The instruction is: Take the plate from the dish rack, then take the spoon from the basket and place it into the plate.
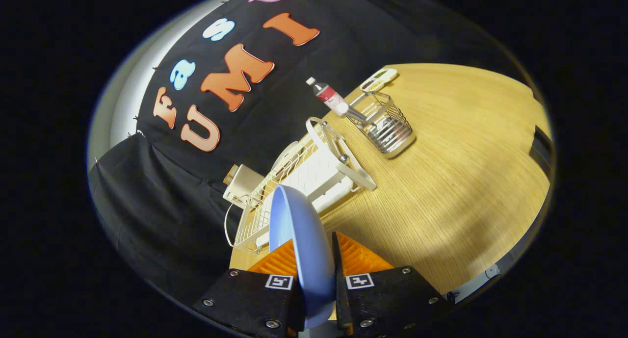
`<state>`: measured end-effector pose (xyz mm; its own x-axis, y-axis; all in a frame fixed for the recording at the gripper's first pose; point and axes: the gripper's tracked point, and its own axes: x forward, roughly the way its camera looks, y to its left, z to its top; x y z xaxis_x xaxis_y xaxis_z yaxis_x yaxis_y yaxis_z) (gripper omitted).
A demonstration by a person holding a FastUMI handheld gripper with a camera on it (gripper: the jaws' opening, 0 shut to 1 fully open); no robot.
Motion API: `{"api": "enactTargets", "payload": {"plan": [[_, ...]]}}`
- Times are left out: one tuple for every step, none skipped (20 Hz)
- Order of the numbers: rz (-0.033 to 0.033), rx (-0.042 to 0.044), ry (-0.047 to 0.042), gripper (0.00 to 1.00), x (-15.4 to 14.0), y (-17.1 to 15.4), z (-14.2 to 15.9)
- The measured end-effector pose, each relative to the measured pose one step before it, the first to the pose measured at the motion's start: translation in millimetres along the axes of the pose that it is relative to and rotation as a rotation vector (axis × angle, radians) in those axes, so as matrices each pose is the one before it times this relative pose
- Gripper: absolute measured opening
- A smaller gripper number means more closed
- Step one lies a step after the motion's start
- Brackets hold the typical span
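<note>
Hand-held gripper (316,274) clamped on the plate (299,240), both fingers pressing its rim, holding it edge-on and clear of the dish rack (294,181) just beyond. So first part looks about done, plate just needs setting down on the table (441,181). Still to go: spoon (354,113), sitting handle-up in the basket (390,124) further along. Plate smooth, pale blue, rounded, probably plastic. Rack white coated wire, basket shiny metal wire, table light wood grain. Small bottle (327,95) behind the basket too.

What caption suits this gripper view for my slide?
Gripper shut on the blue plate, lifted beside the dish rack; wire basket beyond.
</note>
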<state>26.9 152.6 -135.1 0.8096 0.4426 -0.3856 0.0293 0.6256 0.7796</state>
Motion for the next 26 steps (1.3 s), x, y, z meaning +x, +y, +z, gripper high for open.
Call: {"api": "enactTargets", "payload": {"plan": [[0.00037,0.01226,0.01393,0.25,4.29,-3.67,-5.64],[-0.00066,0.01401,0.01725,0.25,4.58,-3.78,-2.51],[0.0015,0.00406,0.01076,0.25,5.65,-3.03,-3.29],[-0.00318,0.00203,0.00734,0.25,3.52,-3.87,-0.88],[-0.01179,0.00538,0.00474,0.25,3.87,-4.55,-2.25],[-0.01092,-0.00291,0.00174,0.25,4.26,-3.02,-1.52],[-0.00482,-0.0076,0.00447,0.25,3.68,-1.65,-3.25],[0.01021,-0.00179,0.01533,0.25,3.29,1.11,-2.81],[0.01367,0.00583,0.01029,0.25,2.43,1.83,-2.72],[0.00229,0.00391,0.01505,0.26,2.02,-0.84,-3.06],[0.0041,0.00383,0.00272,0.27,1.86,-0.01,0.23],[-0.01011,-0.00959,-0.00243,0.27,0.95,-2.08,1.78],[-0.02085,-0.02238,-0.00772,0.28,-0.81,-5.28,2.15],[-0.02567,-0.0219,-0.01163,0.3,0.69,-5.77,3.25],[-0.01646,-0.02161,-0.01093,0.35,-1.35,-3.33,3.84],[-0.01091,-0.01851,-0.00763,0.36,-2.45,-2.91,4.13],[-0.0042,-0.01847,-0.01172,0.39,-4.11,-0.45,4.4],[0.00002,-0.02032,-0.01245,0.41,-4.31,-0.33,4.32],[-0.00956,-0.02644,-0.01677,0.45,-4.18,-1.1,4.65],[-0.01852,-0.03878,-0.02611,0.48,-2.73,-3.57,7.4],[-0.02983,-0.04455,-0.03111,0.57,-2.85,-5.49,6.93],[-0.02496,-0.03978,-0.03012,0.62,-2.73,-6.09,8.93],[-0.01712,-0.02261,-0.02034,0.69,-4.5,-3.69,7.28],[-0.00749,-0.01266,-0.02677,0.74,-5.38,-1.45,8.64],[-0.02094,-0.02399,-0.02999,0.81,-4.09,-4.1,7.38],[-0.02922,-0.03085,-0.03218,0.84,-1.84,-6.13,7.52]]}}
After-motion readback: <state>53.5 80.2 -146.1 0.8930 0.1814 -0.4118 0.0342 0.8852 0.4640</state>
